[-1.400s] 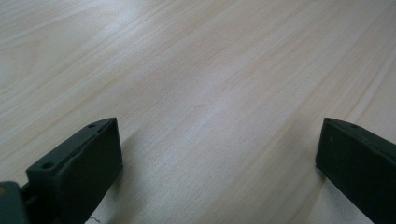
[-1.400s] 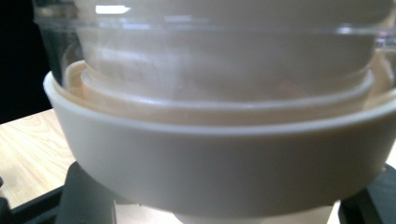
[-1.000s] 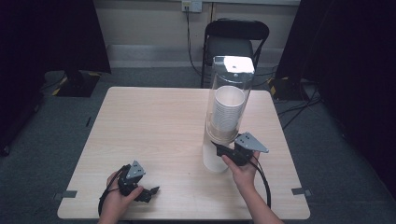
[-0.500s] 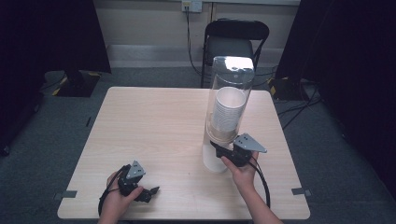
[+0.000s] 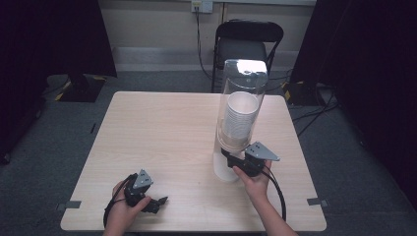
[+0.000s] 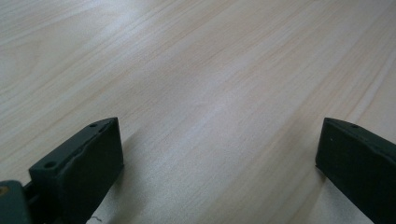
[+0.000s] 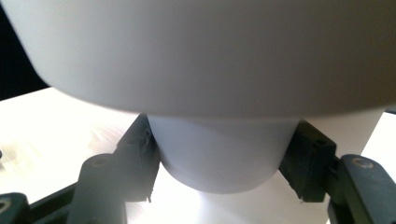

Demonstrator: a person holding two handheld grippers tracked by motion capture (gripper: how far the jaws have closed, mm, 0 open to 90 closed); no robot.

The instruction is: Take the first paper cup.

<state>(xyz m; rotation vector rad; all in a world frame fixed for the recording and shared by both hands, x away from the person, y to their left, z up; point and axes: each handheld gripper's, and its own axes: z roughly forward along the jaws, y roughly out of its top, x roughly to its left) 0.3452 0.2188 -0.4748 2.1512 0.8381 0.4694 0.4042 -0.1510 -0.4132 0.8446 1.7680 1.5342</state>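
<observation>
Right gripper (image 5: 230, 158): jaws have just been closing and now pinch the bottom cup (image 7: 223, 151), one pad on each side of its wall, as the right gripper view shows.
Cup: white, hanging out of the dispenser's lower end, right between the right jaws and clear of the table beneath it.
Dispenser (image 5: 241, 105): clear upright tube directly above and just beyond the right gripper, with a stack of white cups (image 5: 239, 118) inside; its white collar hangs just over the jaws in the right gripper view.
Base (image 5: 223, 169): white foot of the dispenser, standing on the table just left of the right hand (image 5: 253, 181).
Left gripper (image 5: 158, 202): jaws spread wide, nothing between them, only bare wood ahead in the left gripper view; it lies low on the table near the front edge, well apart from the right gripper and the dispenser.
Left hand (image 5: 125, 209): wrapped round the left gripper's body.
Table (image 5: 157, 132): light wood, under both grippers.
Chair (image 5: 248, 42): black, beyond the table's far edge, behind the dispenser.
</observation>
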